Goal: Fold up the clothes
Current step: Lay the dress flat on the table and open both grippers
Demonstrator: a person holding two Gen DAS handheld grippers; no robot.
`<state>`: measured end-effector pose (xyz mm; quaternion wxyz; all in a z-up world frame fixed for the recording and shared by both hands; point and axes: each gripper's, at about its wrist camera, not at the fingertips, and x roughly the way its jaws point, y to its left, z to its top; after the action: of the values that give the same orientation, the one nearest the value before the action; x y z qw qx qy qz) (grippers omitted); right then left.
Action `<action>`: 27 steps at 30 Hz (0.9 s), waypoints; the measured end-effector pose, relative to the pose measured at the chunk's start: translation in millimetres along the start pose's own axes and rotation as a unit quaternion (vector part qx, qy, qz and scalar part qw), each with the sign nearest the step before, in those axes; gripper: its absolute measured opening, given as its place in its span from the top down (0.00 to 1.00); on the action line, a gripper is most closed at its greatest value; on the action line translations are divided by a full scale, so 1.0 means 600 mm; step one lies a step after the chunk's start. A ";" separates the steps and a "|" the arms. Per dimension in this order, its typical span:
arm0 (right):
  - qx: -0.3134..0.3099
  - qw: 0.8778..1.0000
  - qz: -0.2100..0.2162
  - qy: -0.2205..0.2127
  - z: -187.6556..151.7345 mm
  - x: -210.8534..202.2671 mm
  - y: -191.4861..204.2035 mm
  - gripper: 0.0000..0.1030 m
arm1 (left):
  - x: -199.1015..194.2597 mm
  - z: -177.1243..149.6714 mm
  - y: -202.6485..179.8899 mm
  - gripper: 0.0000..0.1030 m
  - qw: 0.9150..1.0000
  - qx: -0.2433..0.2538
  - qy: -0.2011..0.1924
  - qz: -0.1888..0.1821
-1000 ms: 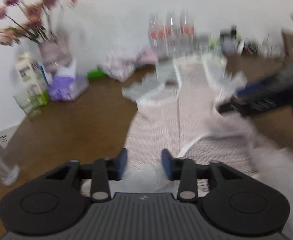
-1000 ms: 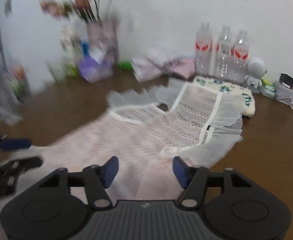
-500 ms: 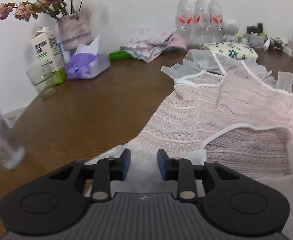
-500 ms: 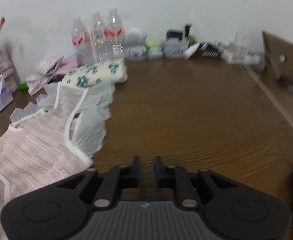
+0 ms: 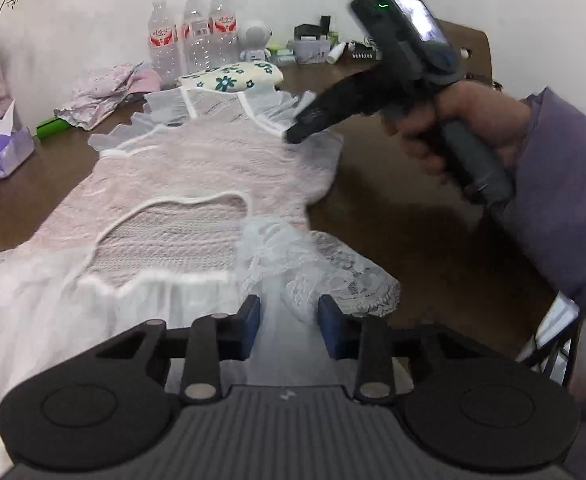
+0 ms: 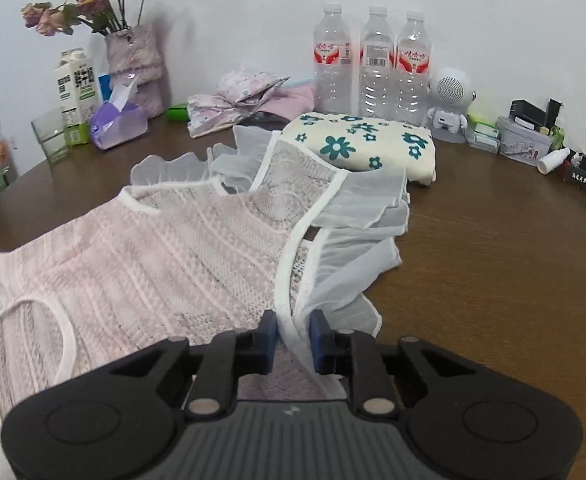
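Dress: a pink knit dress (image 6: 173, 252) with sheer white ruffles lies spread lengthwise on the brown table (image 6: 493, 260)
Right gripper (image 6: 293, 338): jaws pinched on the white-trimmed ruffle edge at the dress's right side
Left gripper (image 5: 289, 322): jaws parted around the white lace hem, apparently not clamping it, though the cloth there is blurred
Left wrist view only: a hand (image 5: 453, 128) in a purple sleeve (image 5: 565, 200) grasping the right gripper's handle
Right wrist view only: a milk carton (image 6: 75, 92) and glass (image 6: 51, 134) by the flower vase (image 6: 135, 66)
Beyond the dress: folded floral cloth (image 6: 365, 146), three water bottles (image 6: 371, 60)
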<state>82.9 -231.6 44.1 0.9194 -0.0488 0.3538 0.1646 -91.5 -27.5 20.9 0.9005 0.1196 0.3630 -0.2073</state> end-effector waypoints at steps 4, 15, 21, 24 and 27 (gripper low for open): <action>-0.010 0.999 -0.018 0.025 -0.035 -0.048 0.009 0.88 | -0.027 -0.009 0.075 0.70 0.993 -0.013 0.056 0.104; 0.026 0.993 0.069 -0.092 -0.131 -0.207 -0.015 0.73 | -0.076 -0.005 0.157 0.75 0.924 -0.203 0.037 0.323; 0.026 0.995 0.079 -0.052 -0.127 -0.154 -0.057 0.73 | -0.031 0.014 0.101 0.57 0.941 -0.201 0.022 0.273; 0.022 0.996 0.083 -0.039 -0.131 -0.140 -0.055 0.76 | -0.004 0.021 0.077 0.57 0.948 -0.194 0.025 0.250; 0.007 0.998 0.066 -0.020 -0.136 -0.127 -0.051 0.86 | 0.005 0.013 0.070 0.58 0.949 -0.197 0.023 0.247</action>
<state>-11.6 -297.5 33.3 0.9137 -0.0159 0.3389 0.2236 -65.6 5.7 26.7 0.9205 0.0308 0.3765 0.0998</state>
